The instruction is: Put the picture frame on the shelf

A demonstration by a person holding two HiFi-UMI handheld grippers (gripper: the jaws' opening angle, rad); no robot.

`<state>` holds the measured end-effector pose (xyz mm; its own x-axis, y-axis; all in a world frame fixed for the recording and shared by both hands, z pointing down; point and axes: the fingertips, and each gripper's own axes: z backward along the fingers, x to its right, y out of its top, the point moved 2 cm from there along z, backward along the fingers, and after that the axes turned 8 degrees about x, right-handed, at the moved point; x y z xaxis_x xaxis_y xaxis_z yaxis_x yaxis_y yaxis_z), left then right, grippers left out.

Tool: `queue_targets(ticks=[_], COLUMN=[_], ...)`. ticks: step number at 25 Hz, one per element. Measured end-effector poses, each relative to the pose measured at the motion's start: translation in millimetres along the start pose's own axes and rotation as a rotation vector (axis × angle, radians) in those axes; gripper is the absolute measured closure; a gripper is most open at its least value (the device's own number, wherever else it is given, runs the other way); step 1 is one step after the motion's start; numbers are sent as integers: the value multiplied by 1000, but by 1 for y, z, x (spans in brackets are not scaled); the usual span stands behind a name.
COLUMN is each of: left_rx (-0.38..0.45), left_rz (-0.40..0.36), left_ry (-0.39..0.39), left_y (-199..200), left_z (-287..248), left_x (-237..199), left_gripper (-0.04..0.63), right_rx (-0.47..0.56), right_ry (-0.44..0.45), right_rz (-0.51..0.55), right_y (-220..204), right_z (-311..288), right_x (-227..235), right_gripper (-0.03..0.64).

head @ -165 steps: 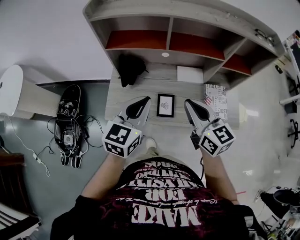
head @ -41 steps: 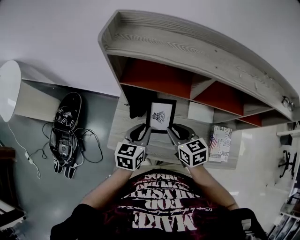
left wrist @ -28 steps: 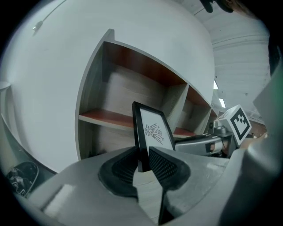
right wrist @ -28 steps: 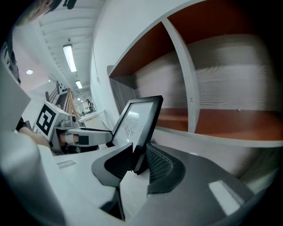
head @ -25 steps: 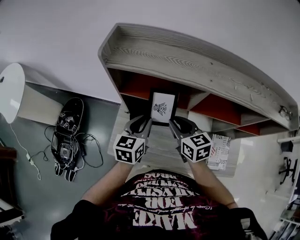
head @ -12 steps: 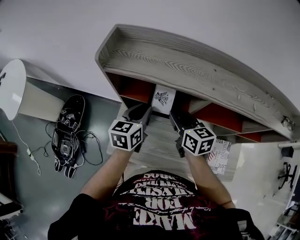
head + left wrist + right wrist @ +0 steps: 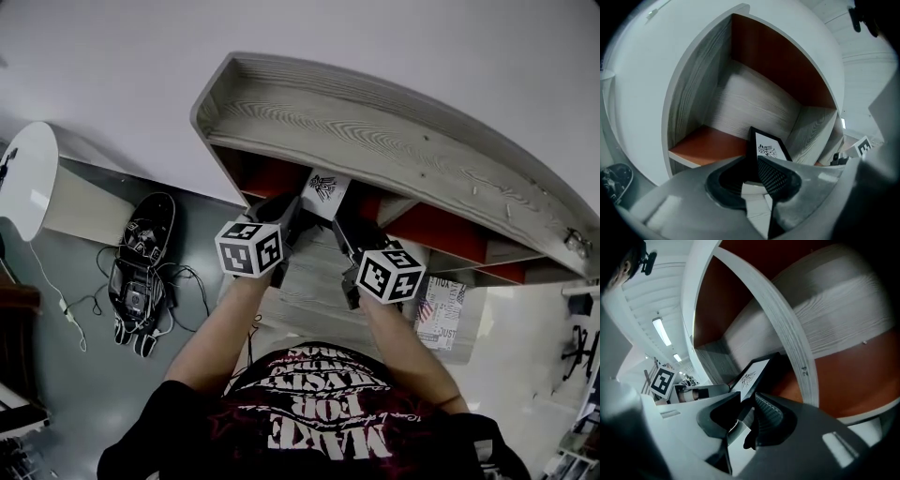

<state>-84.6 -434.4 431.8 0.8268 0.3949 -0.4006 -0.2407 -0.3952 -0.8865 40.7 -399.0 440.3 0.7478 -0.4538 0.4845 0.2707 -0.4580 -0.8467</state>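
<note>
Your left gripper (image 7: 287,212) had its jaws clamped on the left edge of the black-rimmed white picture frame (image 7: 325,187), held upright at the mouth of the grey wooden shelf's (image 7: 375,122) red compartment. Your right gripper (image 7: 345,223) pinched the frame's right edge between its jaws, and the compartment lay straight ahead.

Pale grey, wood-grained surface (image 7: 314,286), seen from above where it runs under the overhanging shelf (image 7: 375,122); only a strip of it shows. A sheet or booklet with black-and-white print (image 7: 439,302) lies flat near its right end. To the left of the surface, the grey floor (image 7: 84,375) carries a dark board shaped like a skateboard deck (image 7: 141,246). A tangle of black cables (image 7: 183,279) lies just beside the board, and a thin white cable (image 7: 58,305) lies farther left.
</note>
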Motion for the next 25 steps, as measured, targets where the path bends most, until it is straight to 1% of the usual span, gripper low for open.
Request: queue_targets(ticks=[5, 9, 11, 13, 15, 18, 19, 21, 23, 25], left_rx=[10, 35, 42, 53, 87, 156, 173, 203, 232, 261], left_rz=[4, 19, -8, -52, -76, -87, -91, -115, -161, -202], left_ry=[-6, -20, -22, -20, -21, -35, -44, -71, -99, -126], left_y=[-3, -4, -3, -1, 4, 17, 20, 25, 30, 35], left_z=[0, 1, 2, 4, 12, 36, 47, 71, 95, 119], left_x=[4, 4, 5, 7, 9, 16, 20, 32, 46, 60], left_gripper=[517, 515, 515, 512, 500, 497, 497, 500, 523, 570], right_rx=[77, 117, 133, 147, 163, 192, 204, 239, 274, 288], right_ry=[-6, 0, 2, -5, -19, -34, -37, -51, -75, -94], right_rz=[-94, -108, -105, -88, -57, 18, 48, 115, 191, 273], right_y=[3, 3, 4, 4, 7, 18, 21, 29, 36, 40], right_z=[4, 4, 5, 8, 21, 52, 66, 94, 122, 147], right_x=[5, 7, 6, 6, 7, 2, -2, -8, -16, -27], right_gripper=[509, 515, 514, 493, 472, 473, 486, 535, 582, 592])
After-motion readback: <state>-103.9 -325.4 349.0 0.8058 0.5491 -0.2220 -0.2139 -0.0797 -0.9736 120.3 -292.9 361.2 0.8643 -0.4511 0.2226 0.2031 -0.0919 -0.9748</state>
